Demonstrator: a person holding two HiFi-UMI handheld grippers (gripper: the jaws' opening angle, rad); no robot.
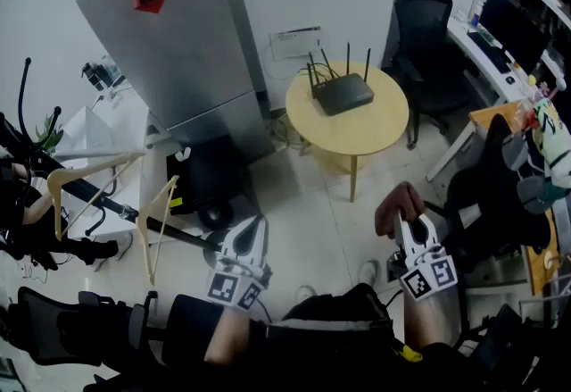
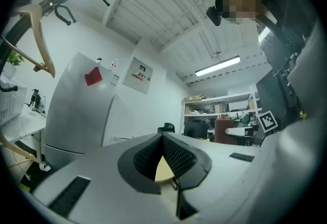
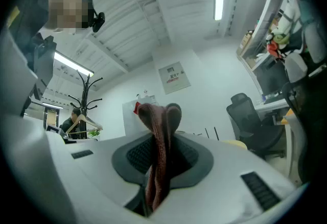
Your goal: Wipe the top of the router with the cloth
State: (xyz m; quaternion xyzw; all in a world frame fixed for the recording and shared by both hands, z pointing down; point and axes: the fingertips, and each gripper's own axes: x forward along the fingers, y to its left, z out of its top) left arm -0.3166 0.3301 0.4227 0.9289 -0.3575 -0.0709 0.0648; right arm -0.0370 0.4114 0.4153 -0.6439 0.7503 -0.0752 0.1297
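A black router (image 1: 340, 94) with several upright antennas sits on a round yellow table (image 1: 375, 127) across the room. My right gripper (image 1: 412, 225) is far short of it and is shut on a dark red cloth (image 1: 397, 205), which in the right gripper view stands folded between the jaws as the cloth (image 3: 159, 146). My left gripper (image 1: 252, 237) is held low beside it, jaws closed together with nothing in them; in the left gripper view only a sliver of the yellow table (image 2: 164, 170) shows between them.
A grey fridge (image 1: 178, 33) stands left of the table. A black coat rack with wooden hangers (image 1: 80, 189) leans at the left. Black office chairs (image 1: 426, 24) and a desk with monitors (image 1: 513, 33) fill the right side. White floor lies between me and the table.
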